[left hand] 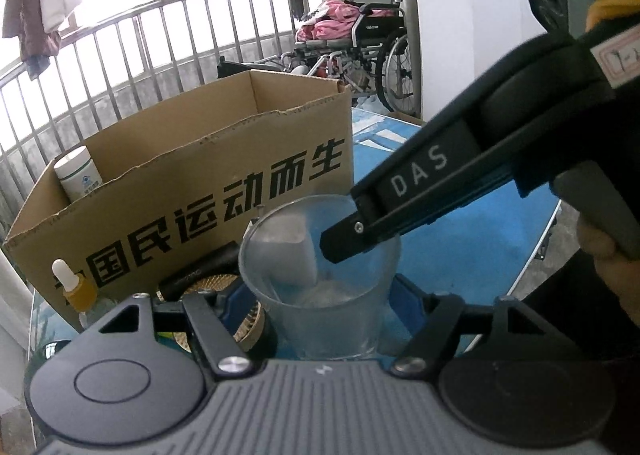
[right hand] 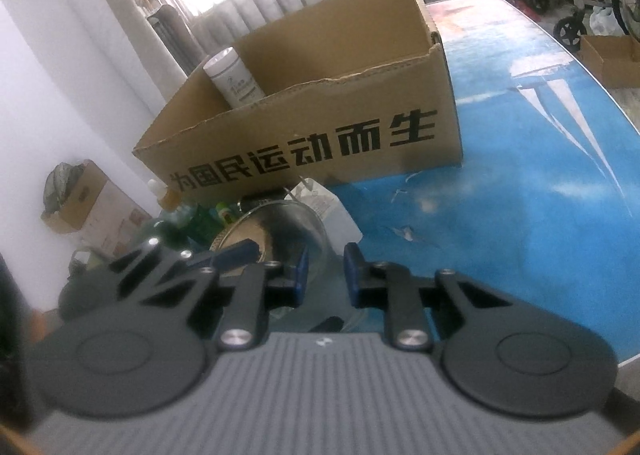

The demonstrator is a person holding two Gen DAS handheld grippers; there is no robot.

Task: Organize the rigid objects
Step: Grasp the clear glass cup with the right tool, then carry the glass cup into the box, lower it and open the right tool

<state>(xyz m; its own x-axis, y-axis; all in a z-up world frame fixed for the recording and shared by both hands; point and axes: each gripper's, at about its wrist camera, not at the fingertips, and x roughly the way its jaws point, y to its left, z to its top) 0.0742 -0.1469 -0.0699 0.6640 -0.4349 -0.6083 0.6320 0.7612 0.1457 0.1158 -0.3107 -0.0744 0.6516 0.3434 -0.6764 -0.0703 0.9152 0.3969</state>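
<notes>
The clear cup (left hand: 320, 287) stands upright on the blue table (left hand: 460, 255), right between the left gripper's (left hand: 320, 319) fingers, which sit either side of its lower wall; whether the pads actually press on it can't be told from here. From the right comes the right gripper (right hand: 325, 275), its blue pads (right hand: 301, 273) drawn close on the cup's rim wall, one finger dipping inside the cup. "DAS" reads white on that gripper's black finger. A hand (left hand: 612, 255) shows at the right edge.

Just left of the cup lie a black tube (left hand: 200, 271) and a round gold-meshed lid (left hand: 240, 315). Further left stands a dropper bottle (left hand: 78, 287), white bulb, yellow liquid.

Straight behind the cup is the open cardboard box (left hand: 200, 159), bold black print on its front: "国民运动而生". In its far-left corner stands a white bottle (left hand: 78, 175) with a small blue mark.

Beyond the box: a metal railing (left hand: 160, 39), hanging laundry (left hand: 40, 3), and a wheelchair (left hand: 372, 39) piled with pink cloth.
</notes>
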